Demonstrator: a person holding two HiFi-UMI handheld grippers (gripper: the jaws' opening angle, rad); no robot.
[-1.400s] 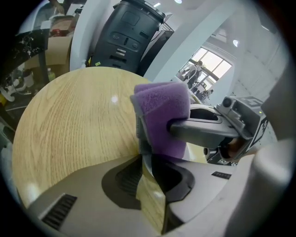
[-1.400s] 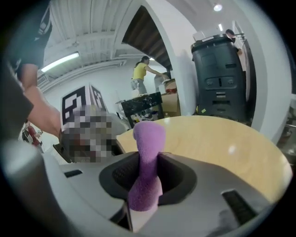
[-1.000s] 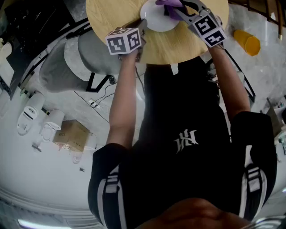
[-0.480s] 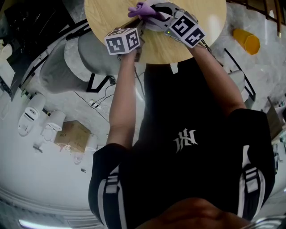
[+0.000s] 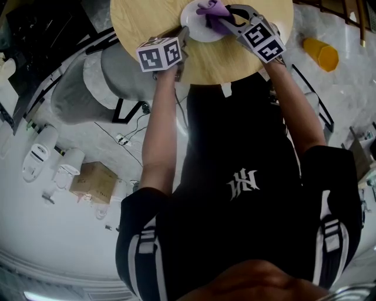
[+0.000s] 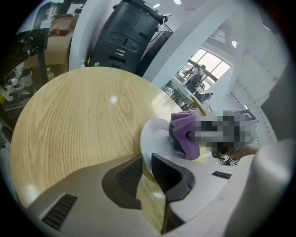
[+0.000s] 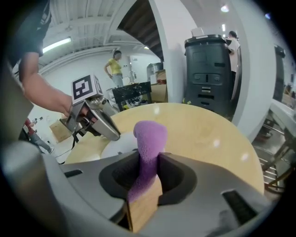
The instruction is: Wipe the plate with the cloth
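Head view: left tongs pinch the plate rim, right tongs pinch the cloth mid-wipe; next likely a firm sweep across.

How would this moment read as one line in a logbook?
step: plate wipe | left gripper: shut on plate rim | right gripper: shut on purple cloth, over plate | surface: round wooden table

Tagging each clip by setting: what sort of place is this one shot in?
Probably a big workshop or lab hall, not a home: a bare ribbed ceiling with a strip light, a tall black bin by a pillar, and a cardboard box and white devices on the pale floor.
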